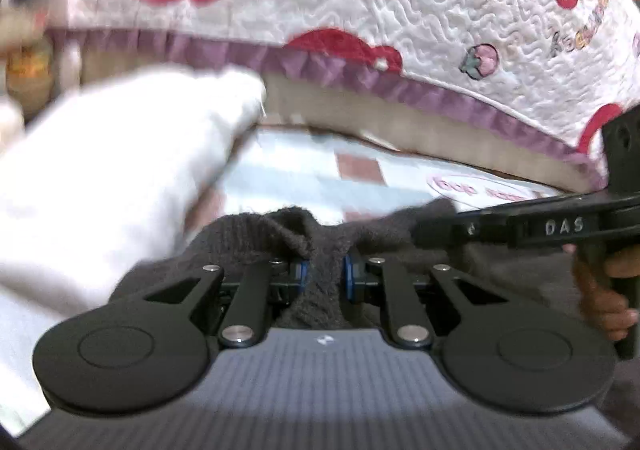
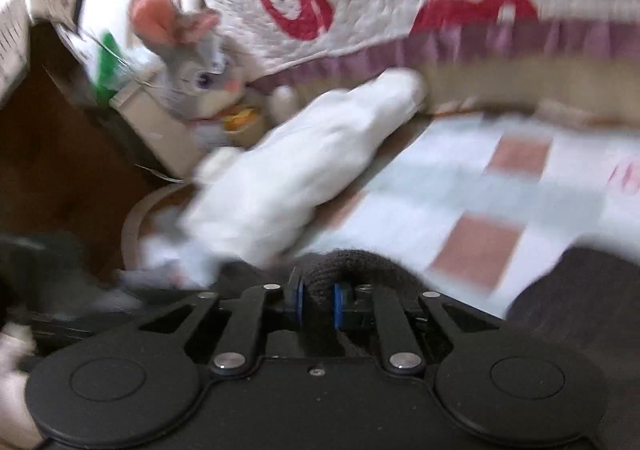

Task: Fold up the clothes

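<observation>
A dark grey knit garment (image 1: 280, 234) is bunched in front of me over a checked sheet (image 1: 288, 166). My left gripper (image 1: 325, 274) is shut on a fold of it, pinched between the blue pads. My right gripper (image 2: 318, 300) is shut on another fold of the same garment (image 2: 352, 262). The right gripper's black body (image 1: 560, 228) enters the left wrist view from the right, held by a hand. The views are motion-blurred.
A white garment (image 1: 120, 154) lies to the left, also in the right wrist view (image 2: 312, 158). A quilted white blanket with red prints and a purple frill (image 1: 400, 10) rises behind. A grey plush mouse (image 2: 192, 62) and a cardboard box (image 2: 48, 62) stand at left.
</observation>
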`<action>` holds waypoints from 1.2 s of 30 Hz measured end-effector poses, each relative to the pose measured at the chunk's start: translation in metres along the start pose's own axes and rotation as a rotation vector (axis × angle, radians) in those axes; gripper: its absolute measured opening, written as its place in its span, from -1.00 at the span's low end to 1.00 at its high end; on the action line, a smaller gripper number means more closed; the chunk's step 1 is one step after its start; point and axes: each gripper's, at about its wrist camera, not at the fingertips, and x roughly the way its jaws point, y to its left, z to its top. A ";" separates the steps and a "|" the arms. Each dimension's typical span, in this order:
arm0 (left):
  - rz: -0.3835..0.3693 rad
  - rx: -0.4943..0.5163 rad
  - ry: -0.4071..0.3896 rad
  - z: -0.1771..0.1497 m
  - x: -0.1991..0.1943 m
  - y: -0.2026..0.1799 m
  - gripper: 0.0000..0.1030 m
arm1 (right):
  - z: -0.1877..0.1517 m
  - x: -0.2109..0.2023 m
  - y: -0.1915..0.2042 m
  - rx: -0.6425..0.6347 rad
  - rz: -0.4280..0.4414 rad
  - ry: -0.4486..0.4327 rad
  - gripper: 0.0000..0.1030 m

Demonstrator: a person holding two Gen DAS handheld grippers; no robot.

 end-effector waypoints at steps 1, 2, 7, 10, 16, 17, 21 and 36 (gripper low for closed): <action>-0.006 -0.063 0.035 -0.003 0.011 0.013 -0.70 | 0.006 0.005 -0.001 -0.028 -0.058 0.013 -0.48; -0.011 -0.126 0.070 -0.006 0.022 0.025 -0.70 | 0.011 0.008 -0.004 -0.033 -0.103 0.024 -0.46; -0.049 -0.332 0.160 -0.017 0.054 0.070 -0.70 | 0.018 -0.012 -0.039 -0.006 -0.334 0.064 -0.45; -0.053 -0.365 0.120 -0.010 0.048 0.077 -0.71 | 0.004 -0.034 -0.055 -0.025 -0.391 0.129 -0.43; -0.008 -0.329 0.175 -0.012 0.056 0.076 -0.68 | -0.037 -0.066 -0.054 -0.008 -0.403 0.180 -0.23; -0.010 -0.326 0.182 -0.011 0.055 0.076 -0.66 | -0.043 -0.068 -0.052 0.009 -0.389 0.182 -0.23; -0.045 -0.330 0.191 -0.001 0.036 0.079 -0.58 | -0.061 -0.063 -0.025 0.006 -0.302 0.183 -0.23; 0.177 -0.415 0.149 -0.032 -0.122 0.155 0.17 | -0.078 -0.014 0.062 -0.174 -0.306 0.145 0.25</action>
